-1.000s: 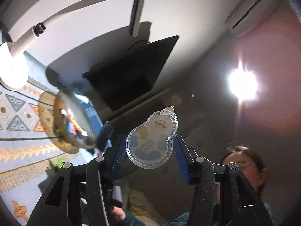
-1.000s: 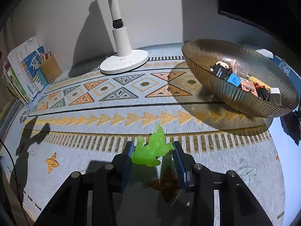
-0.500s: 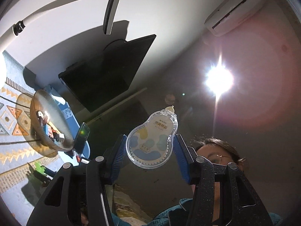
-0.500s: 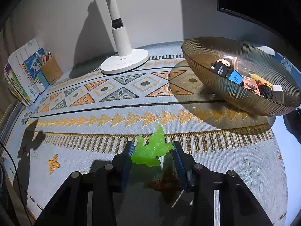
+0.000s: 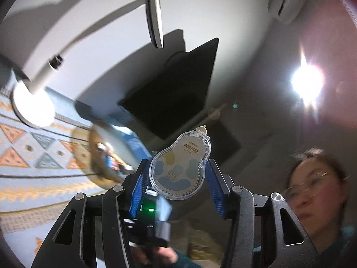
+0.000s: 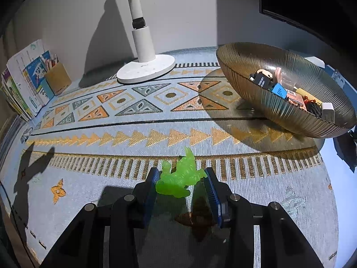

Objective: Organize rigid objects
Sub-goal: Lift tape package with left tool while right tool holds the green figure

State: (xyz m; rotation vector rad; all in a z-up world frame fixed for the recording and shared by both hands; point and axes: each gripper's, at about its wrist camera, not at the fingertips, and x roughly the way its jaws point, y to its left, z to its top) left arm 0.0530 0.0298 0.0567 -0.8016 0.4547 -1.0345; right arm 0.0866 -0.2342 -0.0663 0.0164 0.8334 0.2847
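Fingers of the left gripper (image 5: 177, 178) stay clamped on the clear pear-shaped correction-tape case (image 5: 180, 165), held in the air; the view has swung back since half a second ago, so lamp base (image 5: 33, 107) and bowl (image 5: 107, 156) sit nearer centre, blurred. Right gripper (image 6: 181, 182) unchanged: fingers closed on the green figurine (image 6: 180, 178) at the patterned mat (image 6: 133, 138). Beyond, the ribbed bowl (image 6: 279, 102) holds small items.
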